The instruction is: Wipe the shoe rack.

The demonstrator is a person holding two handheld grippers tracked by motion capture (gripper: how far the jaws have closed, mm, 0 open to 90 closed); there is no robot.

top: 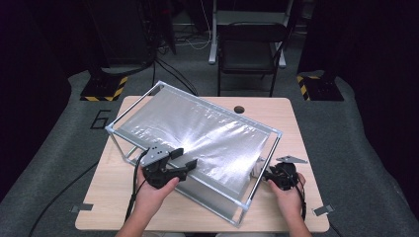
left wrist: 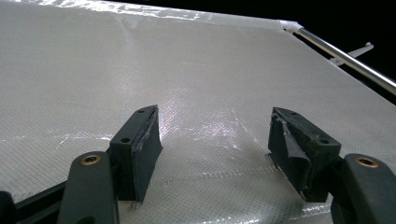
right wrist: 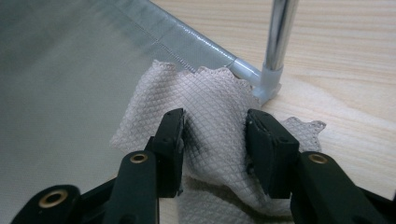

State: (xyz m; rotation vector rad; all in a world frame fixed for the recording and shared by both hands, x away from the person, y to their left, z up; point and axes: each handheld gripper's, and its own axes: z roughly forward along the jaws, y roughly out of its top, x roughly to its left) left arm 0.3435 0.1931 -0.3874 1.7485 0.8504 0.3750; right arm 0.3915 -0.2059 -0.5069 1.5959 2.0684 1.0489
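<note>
Both grippers sit at my edge of the wooden table (top: 289, 113), one at each side of the near end of the mesh-covered frame (top: 197, 133). My right gripper (right wrist: 215, 135) has its jaws pinched on a raised fold of the white quilted cloth (right wrist: 212, 100), which lies crumpled on the tabletop against the frame's foot, just beside the upright metal leg (right wrist: 280, 32) and its pale corner joint (right wrist: 267, 79). In the high view that right gripper (top: 280, 177) is at the frame's near right corner. My left gripper (left wrist: 215, 140) has its jaws spread wide with nothing between them, poised over the frame's shiny mesh top; in the high view the left gripper (top: 185, 163) reaches in over the near long edge. The frame is a long rectangle lying skewed on the table, its long axis running from near right to far left, the far left corner overhanging the table's far edge. Beyond the table stands a dark folding chair (top: 249, 49).
</note>
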